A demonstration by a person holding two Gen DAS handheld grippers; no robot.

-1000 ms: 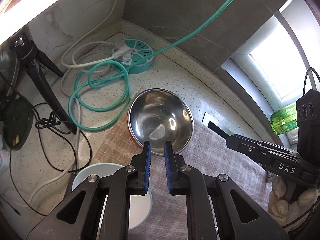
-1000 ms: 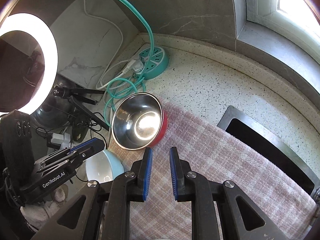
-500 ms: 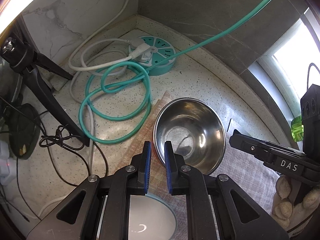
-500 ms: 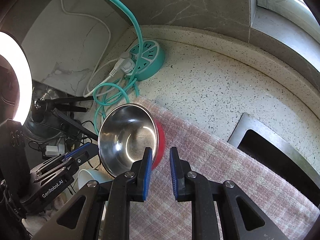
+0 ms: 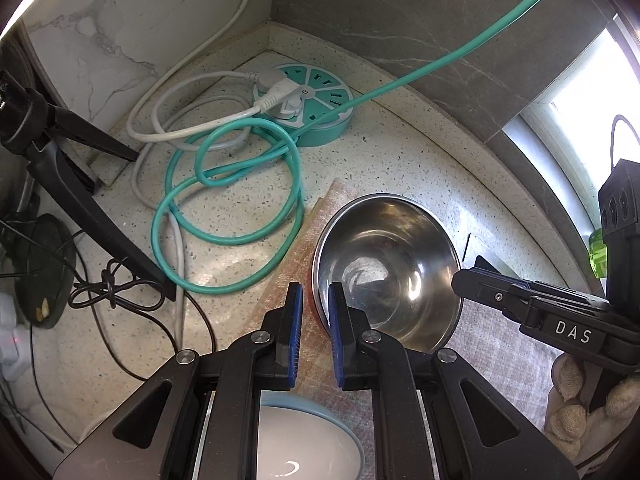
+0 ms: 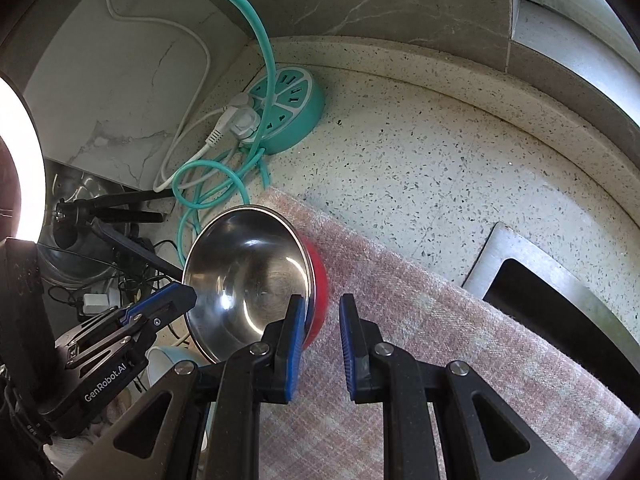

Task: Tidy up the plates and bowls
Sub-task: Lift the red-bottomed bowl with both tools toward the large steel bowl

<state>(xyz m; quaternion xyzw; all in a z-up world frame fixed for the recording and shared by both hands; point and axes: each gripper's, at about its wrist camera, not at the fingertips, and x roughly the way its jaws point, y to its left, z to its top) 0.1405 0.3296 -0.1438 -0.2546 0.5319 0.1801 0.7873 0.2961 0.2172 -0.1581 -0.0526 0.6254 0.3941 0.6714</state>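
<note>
Steel, with a red outside, the bowl (image 5: 386,268) sits tilted on the pinkish woven cloth (image 6: 420,344) at the cloth's left end, lower centre-right of the left wrist view and left of centre in the right wrist view. In the left wrist view the left tongs (image 5: 315,312) straddle the bowl's near rim, one blue pad outside the red wall and the other just inside the steel lip; the pads stand close together with a narrow gap, and whether they actually press the rim I cannot tell. In the right wrist view the right tongs (image 6: 319,322) sit at the bowl's right edge, the left pad over the rim and red wall, the right pad over the cloth; again a narrow gap, contact not clear. A pale blue bowl (image 5: 304,440) with a white inside lies at the bottom centre of the left wrist view, under the tongs' frame. On the speckled counter (image 6: 420,160) in the upper middle sits a round teal power strip (image 5: 308,108), with a teal cable (image 5: 224,208) coiled beside it and a white cable (image 5: 168,120) plugged in. A black tripod leg (image 5: 88,216) crosses the left side. A gloved hand (image 5: 580,412) shows at lower right.
</note>
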